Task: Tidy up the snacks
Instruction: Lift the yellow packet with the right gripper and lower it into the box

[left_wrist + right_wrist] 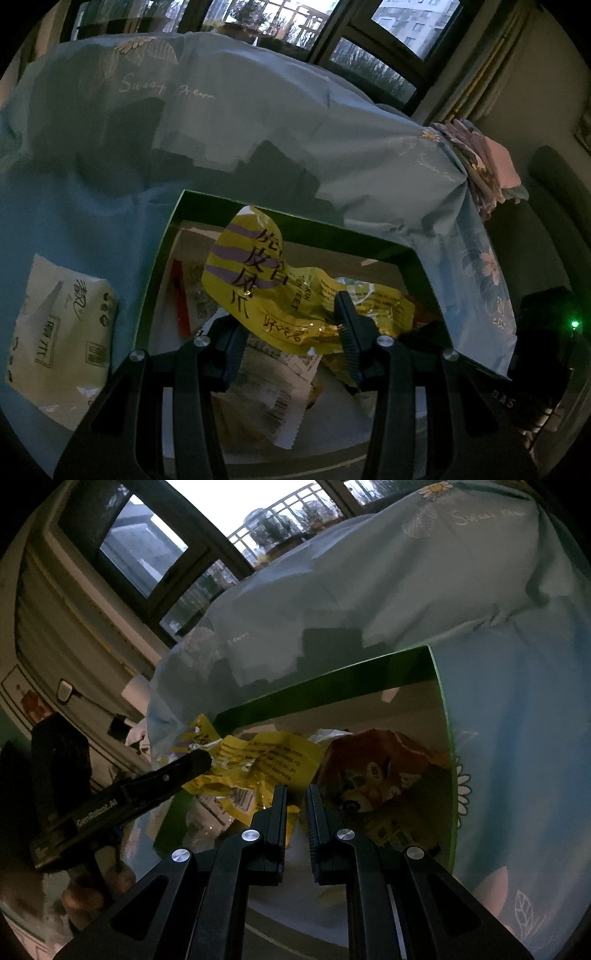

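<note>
My left gripper (286,314) is shut on a crumpled yellow snack packet (255,266) with purple stripes, held above an open green box (155,273). In the right wrist view one left finger (192,762) reaches in from the left and presses on the same yellow packet (273,757). Several other packets lie in the box (332,690): an orange-brown one with an animal picture (373,771), a red one (181,295) and a pale one with a barcode (273,402). My right gripper (297,794) hovers over the box's near side, shut, with nothing between its pads.
The box stands on a light blue flowered cloth (240,122). A pack of tissues (62,332) lies to the left of the box. Folded pinkish cloths (487,162) sit at the table's far right corner. A black device with a green light (574,325) is beyond the right edge.
</note>
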The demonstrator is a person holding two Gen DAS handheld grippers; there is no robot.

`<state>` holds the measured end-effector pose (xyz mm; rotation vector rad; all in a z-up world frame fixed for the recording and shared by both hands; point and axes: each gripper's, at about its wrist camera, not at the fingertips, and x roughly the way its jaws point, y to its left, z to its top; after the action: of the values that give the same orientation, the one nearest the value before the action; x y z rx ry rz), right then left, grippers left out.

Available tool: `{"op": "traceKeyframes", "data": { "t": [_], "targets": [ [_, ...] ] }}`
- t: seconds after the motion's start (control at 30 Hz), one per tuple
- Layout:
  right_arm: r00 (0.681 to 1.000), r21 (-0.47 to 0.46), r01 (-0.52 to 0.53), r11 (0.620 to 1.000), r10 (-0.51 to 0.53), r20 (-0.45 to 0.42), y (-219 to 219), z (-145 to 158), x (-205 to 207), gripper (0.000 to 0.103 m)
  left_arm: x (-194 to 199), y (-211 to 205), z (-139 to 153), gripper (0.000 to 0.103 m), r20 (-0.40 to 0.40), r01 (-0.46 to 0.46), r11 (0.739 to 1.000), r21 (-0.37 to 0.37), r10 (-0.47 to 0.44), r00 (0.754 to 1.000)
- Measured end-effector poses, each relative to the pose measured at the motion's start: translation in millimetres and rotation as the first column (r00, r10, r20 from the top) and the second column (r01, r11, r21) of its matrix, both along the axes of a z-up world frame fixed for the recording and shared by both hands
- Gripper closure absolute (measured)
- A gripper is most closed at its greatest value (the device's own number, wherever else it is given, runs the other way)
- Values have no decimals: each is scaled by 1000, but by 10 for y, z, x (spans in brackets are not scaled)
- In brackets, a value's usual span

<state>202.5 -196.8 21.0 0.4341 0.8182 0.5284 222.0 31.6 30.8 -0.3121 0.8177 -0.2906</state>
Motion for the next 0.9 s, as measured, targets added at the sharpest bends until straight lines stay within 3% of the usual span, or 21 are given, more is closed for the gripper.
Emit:
{"op": "traceKeyframes", "data": {
  "t": [0.9],
  "targets": [
    [1000,-90,-8,996,6,-23,108,-41,47,90,-6,31,-46,57,4,-11,999,32,11,1000]
  ]
}}
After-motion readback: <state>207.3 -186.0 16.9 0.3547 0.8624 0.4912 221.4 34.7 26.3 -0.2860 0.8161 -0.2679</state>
